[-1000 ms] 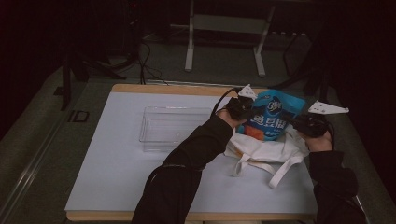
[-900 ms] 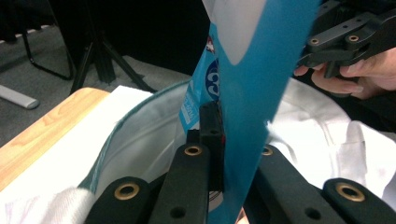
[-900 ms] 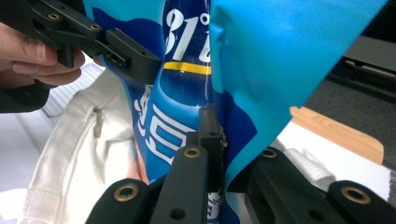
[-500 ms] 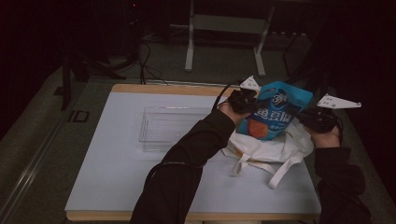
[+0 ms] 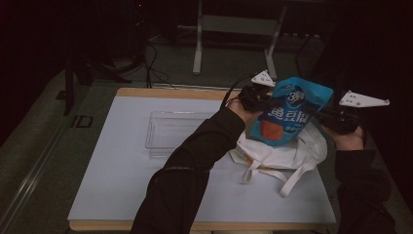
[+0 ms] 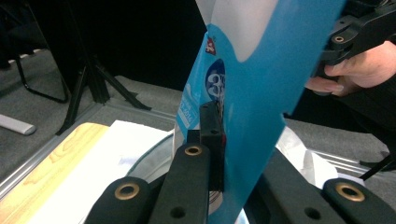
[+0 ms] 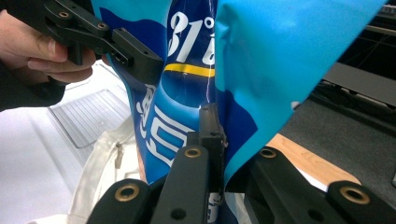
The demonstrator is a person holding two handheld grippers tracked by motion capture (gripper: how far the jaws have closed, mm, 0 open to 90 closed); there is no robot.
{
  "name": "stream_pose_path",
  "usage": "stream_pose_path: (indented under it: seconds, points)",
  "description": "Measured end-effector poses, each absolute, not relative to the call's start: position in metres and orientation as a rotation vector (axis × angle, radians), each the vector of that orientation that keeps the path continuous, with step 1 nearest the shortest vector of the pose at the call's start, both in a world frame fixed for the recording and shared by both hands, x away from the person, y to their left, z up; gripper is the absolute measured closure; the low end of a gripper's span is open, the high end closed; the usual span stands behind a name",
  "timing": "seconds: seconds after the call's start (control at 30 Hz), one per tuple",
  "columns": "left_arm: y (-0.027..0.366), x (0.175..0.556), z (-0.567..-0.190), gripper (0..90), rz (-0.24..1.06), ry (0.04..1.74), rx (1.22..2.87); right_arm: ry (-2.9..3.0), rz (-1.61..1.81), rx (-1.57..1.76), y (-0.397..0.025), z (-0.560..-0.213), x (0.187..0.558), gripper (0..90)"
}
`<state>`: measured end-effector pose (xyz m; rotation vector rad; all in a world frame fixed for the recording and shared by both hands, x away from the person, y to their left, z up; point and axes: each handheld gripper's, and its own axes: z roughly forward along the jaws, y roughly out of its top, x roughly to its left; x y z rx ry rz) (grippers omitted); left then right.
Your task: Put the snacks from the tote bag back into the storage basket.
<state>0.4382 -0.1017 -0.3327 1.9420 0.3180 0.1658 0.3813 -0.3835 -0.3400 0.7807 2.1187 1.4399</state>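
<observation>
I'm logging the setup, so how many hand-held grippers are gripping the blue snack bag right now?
2. The left hand-held gripper is clamped on the blue snack bag's left edge, the right hand-held gripper on its right edge, holding it above the white tote bag.

The left gripper [image 6: 219, 154] has its jaws clamped on the edge of a blue bag [image 6: 261, 93], which stands upright. Above and right of the bag, a hand [image 6: 359, 70] holds the right gripper [image 6: 348, 35] against the bag's far edge. Below the bag lies a white tote [image 6: 299, 154] on the table [image 6: 56, 158].
</observation>
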Motion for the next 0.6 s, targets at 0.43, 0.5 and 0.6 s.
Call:
stream_pose_path:
  seconds: [0.43, 0.5, 0.6]
  points:
    - [-0.085, 0.428, -0.302, 90.0, 0.165, 0.294, 1.932, 2.120, 1.469, 0.722, -0.373, -0.311, 0.374, 89.3]
    - [-0.082, 0.426, -0.298, 90.0, 0.163, 0.295, 1.930, 2.119, 1.471, 0.709, -0.370, -0.307, 0.373, 89.3]
    - [-0.075, 0.422, -0.292, 90.0, 0.173, 0.294, 1.931, 2.122, 1.479, 0.691, -0.365, -0.301, 0.371, 89.3]
